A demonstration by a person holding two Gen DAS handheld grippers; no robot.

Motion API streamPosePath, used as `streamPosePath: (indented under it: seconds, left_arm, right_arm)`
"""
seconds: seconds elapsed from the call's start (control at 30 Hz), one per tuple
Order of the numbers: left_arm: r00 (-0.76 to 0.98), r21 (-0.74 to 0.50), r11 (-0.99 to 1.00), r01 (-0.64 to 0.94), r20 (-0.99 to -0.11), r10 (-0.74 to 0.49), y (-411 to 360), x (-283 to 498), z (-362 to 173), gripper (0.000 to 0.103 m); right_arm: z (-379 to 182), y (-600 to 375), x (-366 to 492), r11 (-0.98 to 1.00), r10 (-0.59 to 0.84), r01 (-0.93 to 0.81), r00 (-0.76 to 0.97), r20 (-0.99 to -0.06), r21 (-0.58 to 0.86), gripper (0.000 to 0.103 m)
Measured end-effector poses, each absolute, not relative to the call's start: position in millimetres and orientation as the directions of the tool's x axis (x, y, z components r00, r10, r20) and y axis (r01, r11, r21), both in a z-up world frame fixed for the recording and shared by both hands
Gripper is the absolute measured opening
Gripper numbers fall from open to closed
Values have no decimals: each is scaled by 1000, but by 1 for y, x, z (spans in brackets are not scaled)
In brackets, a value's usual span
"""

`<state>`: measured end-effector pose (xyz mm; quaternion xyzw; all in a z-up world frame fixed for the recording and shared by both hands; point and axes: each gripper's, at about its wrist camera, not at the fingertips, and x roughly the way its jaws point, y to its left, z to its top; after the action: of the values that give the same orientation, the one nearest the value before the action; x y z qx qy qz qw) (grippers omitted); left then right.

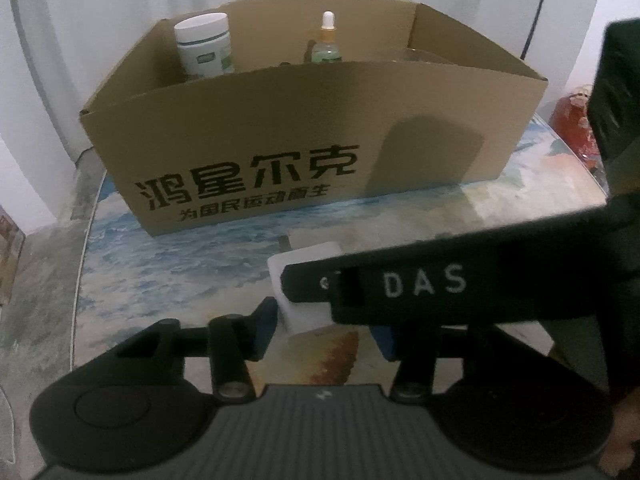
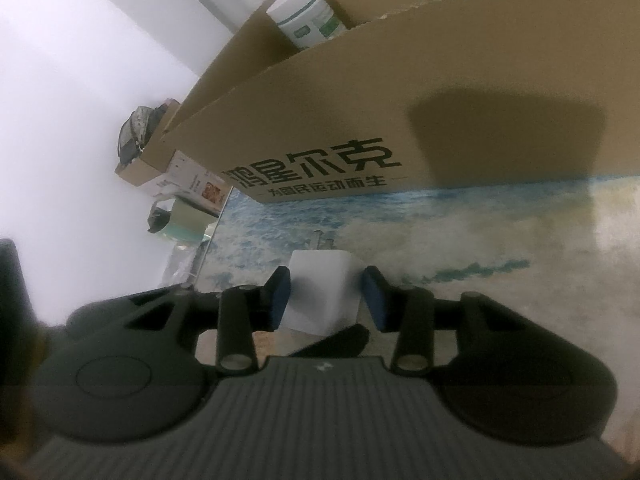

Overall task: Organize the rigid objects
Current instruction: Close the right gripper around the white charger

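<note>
a tabletop (image 1: 168,264) printed with blue sea waves and pale foam is seen under everything, and the same surface (image 2: 500,240) is shown in the right wrist view. a white wall (image 1: 52,92) is seen behind it. at the right edge of the left wrist view a red, crinkled item (image 1: 572,120) is partly hidden; what it is cannot be told. in the right wrist view, beyond the table's far edge, a small brown carton (image 2: 148,160) is seen with a dark bundle (image 2: 136,136) resting on it, a white printed packet (image 2: 192,186) just beside it, and a pale green item (image 2: 180,224) below them.
</note>
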<state>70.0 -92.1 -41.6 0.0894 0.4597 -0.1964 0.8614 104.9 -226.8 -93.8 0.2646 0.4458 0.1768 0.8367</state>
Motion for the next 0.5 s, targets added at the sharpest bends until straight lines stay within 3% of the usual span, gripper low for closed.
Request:
streamPosePath:
  seconds: [0.3,0.5]
  left_arm:
    - [523,-14,911,413,-815,-250,-91,61,-32,49]
    - [595,20,909,417,-762,-256,-94,43,3,49]
  right_arm:
    - [-86,-225,100,798,535,-75,547,-644,598,40]
    - [-55,-227,83,803,528,-120,596,-604,584,40]
